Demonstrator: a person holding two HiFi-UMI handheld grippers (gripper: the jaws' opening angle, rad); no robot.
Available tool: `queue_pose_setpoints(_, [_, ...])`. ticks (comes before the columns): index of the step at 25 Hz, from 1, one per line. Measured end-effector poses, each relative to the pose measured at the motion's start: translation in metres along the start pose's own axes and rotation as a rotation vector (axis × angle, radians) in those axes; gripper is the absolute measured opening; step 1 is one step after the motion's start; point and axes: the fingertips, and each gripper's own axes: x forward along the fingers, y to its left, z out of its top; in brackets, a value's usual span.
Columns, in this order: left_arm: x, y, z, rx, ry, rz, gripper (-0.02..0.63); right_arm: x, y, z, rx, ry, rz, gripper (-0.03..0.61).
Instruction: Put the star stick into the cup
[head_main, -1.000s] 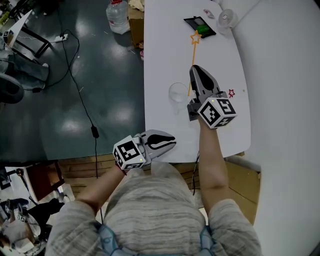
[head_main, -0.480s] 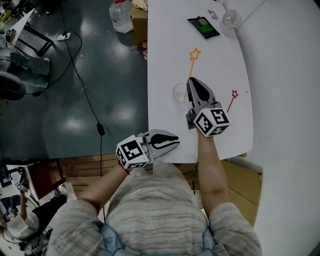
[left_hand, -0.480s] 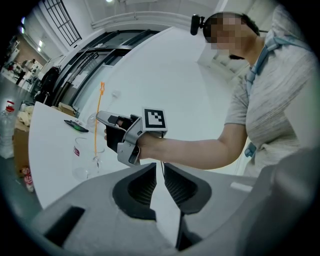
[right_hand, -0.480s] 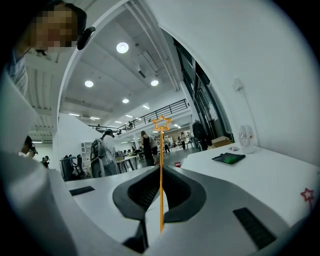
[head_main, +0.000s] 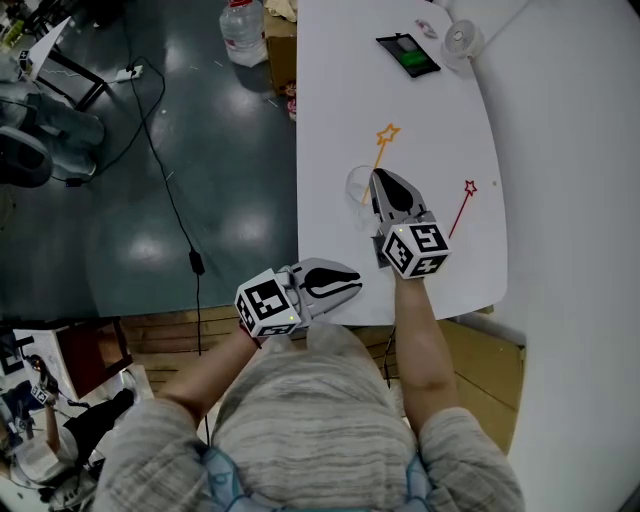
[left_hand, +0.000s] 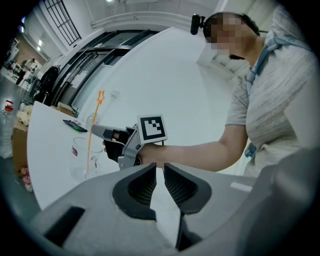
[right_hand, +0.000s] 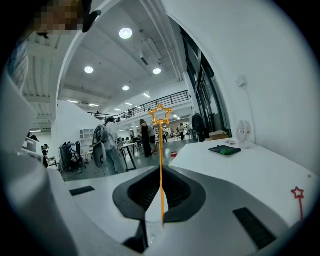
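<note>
Now the orange star stick (right_hand: 161, 165) stands nearly upright, pinched partway along its shaft between the closed jaws of the right gripper (head_main: 379, 177) — the star is above and ahead of the gripper, and the lower end pokes down below it. A second ago the stick stretched long across the head view, its star reaching almost to the phone, and the gripper sat further to the right. Since then the gripper has slid left and the stick has tipped up, so from above it looks much shorter.

The clear cup (head_main: 358, 186) is upright, just beside the gripper's tip on its left. In the left gripper view the stick's lower part overlaps the cup's wall, but I cannot tell whether the end is already inside the rim or just behind it. My guess is that carrying is nearly over and lowering is about to start. What's left is lining the bottom end over the mouth and letting it down — the cup looks light, so a nudge from the gripper could tip it.

A red star stick (head_main: 460, 207) lies on the white table (head_main: 340, 90) off to the gripper's right, untouched. The phone (head_main: 407, 53) and a small fan (head_main: 462, 38) sit well ahead of it.

The left gripper (head_main: 350, 283) hovers at the table's near edge, behind and to the left of the right one. Its jaws are drawn together to a slit with nothing in them.
</note>
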Motion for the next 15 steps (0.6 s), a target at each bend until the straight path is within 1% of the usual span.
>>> queue_pose_setpoints(3, [-0.0007,-0.0014,-0.0018,0.001,0.002,0.001,0.058,0.0008,0.0022,-0.0078,-0.024,0.025,0.001,0.017])
queue_pose_setpoints(7, [-0.0031,-0.0024,-0.0017,0.002,0.003,0.003,0.058,0.0035,0.0037,-0.0082,-0.039,0.036,0.002,0.015])
queue_pose_setpoints(15, [-0.0029,-0.0039,-0.0009,0.002,0.006,-0.002,0.058,0.0054,0.0005,-0.0075,-0.019,0.04,-0.005,0.017])
